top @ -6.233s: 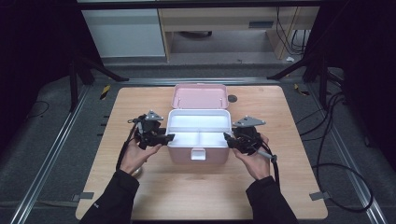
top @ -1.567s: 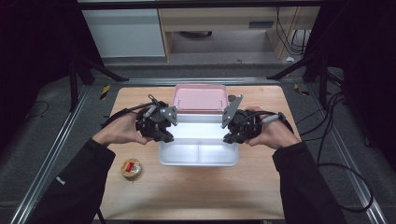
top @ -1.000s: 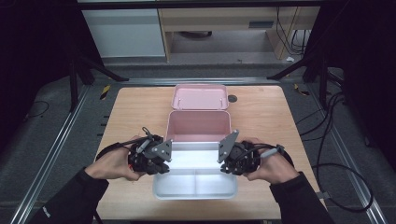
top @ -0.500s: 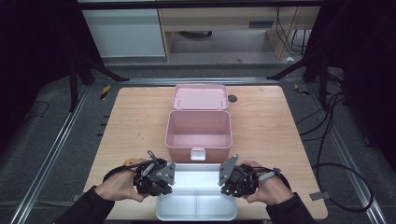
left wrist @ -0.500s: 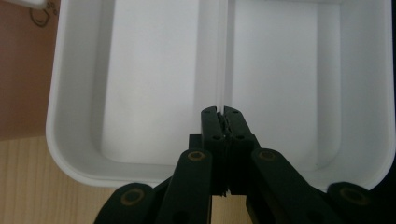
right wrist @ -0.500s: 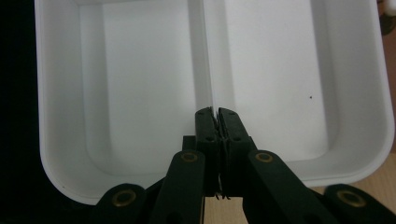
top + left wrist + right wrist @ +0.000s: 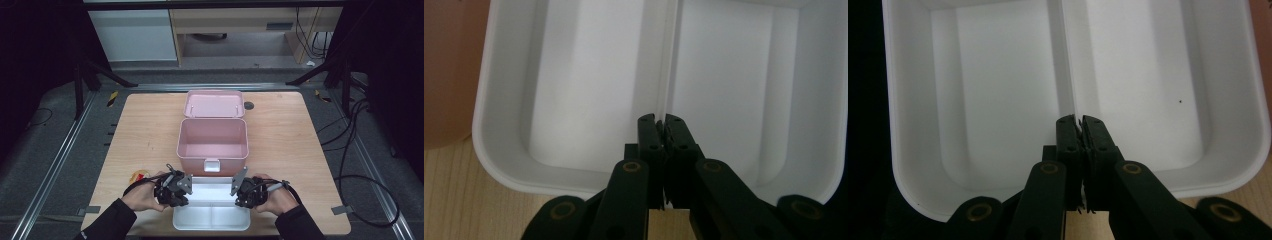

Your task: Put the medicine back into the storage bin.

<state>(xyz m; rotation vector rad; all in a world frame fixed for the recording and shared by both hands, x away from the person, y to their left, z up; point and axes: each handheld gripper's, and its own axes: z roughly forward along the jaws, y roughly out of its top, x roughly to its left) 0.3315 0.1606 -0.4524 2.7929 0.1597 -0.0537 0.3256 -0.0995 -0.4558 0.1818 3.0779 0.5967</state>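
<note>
A white two-compartment tray (image 7: 212,220) lies crosswise at the table's front edge, just in front of the open pink box (image 7: 212,142). My left gripper (image 7: 185,193) is shut on the tray's left end. My right gripper (image 7: 239,193) is shut on its right end. In the left gripper view the black jaws (image 7: 662,122) pinch the tray (image 7: 574,100) where its middle divider meets the rim. The right gripper view shows the same hold (image 7: 1079,122) on the tray (image 7: 998,100) from the other end. Both compartments are empty.
The pink box's lid (image 7: 214,104) lies open behind it, and the box is empty. A small red and yellow object (image 7: 137,175) sits by the left hand, partly hidden. A dark round spot (image 7: 248,105) marks the tabletop right of the lid. Bare wood lies on both sides.
Both grippers have carried the white tray from over the pink box toward the person and down to the table's front edge. The box now shows empty.
</note>
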